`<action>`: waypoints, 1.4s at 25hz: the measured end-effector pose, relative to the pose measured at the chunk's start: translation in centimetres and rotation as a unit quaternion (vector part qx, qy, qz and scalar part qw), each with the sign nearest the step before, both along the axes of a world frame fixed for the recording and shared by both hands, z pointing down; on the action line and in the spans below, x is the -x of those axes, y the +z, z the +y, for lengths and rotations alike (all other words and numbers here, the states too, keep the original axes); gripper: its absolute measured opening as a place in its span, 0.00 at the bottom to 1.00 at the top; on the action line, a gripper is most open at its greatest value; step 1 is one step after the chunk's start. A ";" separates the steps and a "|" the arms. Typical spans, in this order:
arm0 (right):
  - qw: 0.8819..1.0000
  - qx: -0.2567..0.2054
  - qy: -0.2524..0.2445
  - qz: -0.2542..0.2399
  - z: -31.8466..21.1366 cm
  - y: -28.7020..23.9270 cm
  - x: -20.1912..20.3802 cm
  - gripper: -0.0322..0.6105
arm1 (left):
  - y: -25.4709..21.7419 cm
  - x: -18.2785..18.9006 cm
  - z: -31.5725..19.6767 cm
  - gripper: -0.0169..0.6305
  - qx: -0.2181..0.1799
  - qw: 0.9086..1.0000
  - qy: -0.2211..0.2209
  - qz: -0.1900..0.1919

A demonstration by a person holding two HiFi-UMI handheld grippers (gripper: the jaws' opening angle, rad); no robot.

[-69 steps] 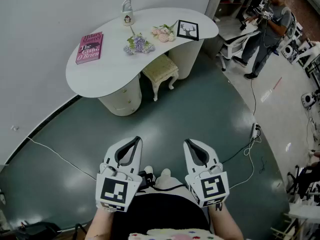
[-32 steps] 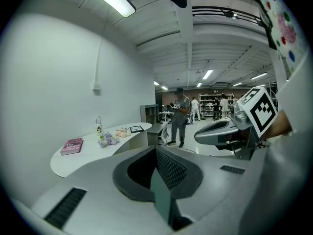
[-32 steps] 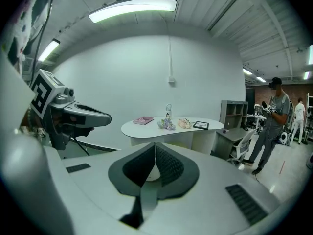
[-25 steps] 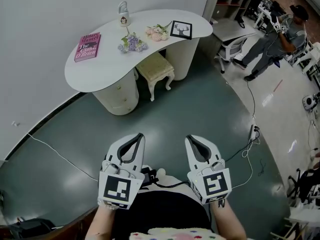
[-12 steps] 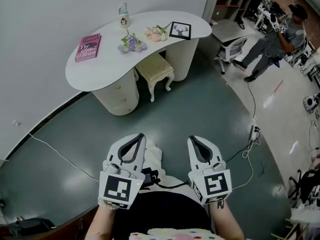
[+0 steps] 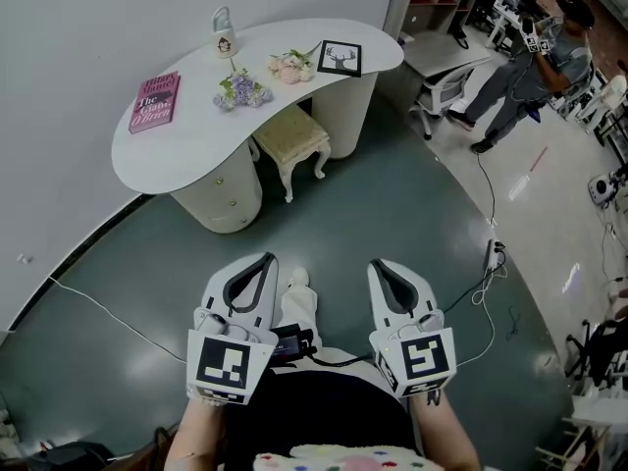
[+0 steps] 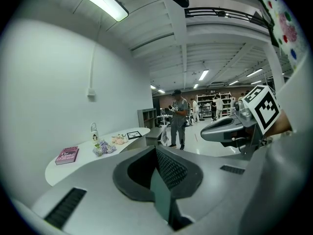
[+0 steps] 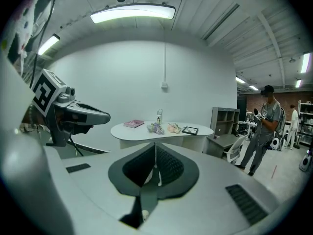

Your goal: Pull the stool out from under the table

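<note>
A cream stool (image 6: pixel 290 139) with a padded seat stands half tucked under the white curved table (image 6: pixel 186 140), between its two round pedestals. Both grippers hang close to the person's body, well short of the stool. My left gripper (image 6: pixel 265 259) is shut and holds nothing. My right gripper (image 6: pixel 380 265) is likewise shut and empty. From the right gripper view the table (image 8: pixel 161 129) lies ahead, beyond the jaws. In the left gripper view the table (image 7: pixel 88 156) sits off to the left, and the stool is hidden.
On the table lie a pink book (image 6: pixel 152 102), two flower bunches (image 6: pixel 242 91), a framed picture (image 6: pixel 340 58) and a small bottle (image 6: pixel 224 33). A person (image 6: pixel 530 62) stands at the far right by a chair (image 6: pixel 442 91). Cables (image 6: pixel 486 263) run across the floor.
Table and stool have slid slightly left in the head view. The person's leg and foot have come forward between the grippers. Both grippers stay shut.
</note>
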State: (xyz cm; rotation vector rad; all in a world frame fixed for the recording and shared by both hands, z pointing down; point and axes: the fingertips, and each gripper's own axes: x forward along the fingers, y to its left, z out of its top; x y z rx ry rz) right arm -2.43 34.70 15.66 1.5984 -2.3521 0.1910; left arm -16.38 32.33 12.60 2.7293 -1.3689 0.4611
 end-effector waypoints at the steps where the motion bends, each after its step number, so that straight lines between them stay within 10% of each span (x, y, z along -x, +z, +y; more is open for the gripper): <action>1: 1.000 -0.001 0.000 0.002 -0.5 -0.1 -0.1 0.11 | 0.0 0.0 -0.7 0.05 0.002 1.000 -0.001 0.001; 35: 1.000 -0.002 0.016 0.027 -25.5 -0.8 -0.5 0.11 | 0.9 -3.0 -27.3 0.05 0.012 0.998 0.062 -0.007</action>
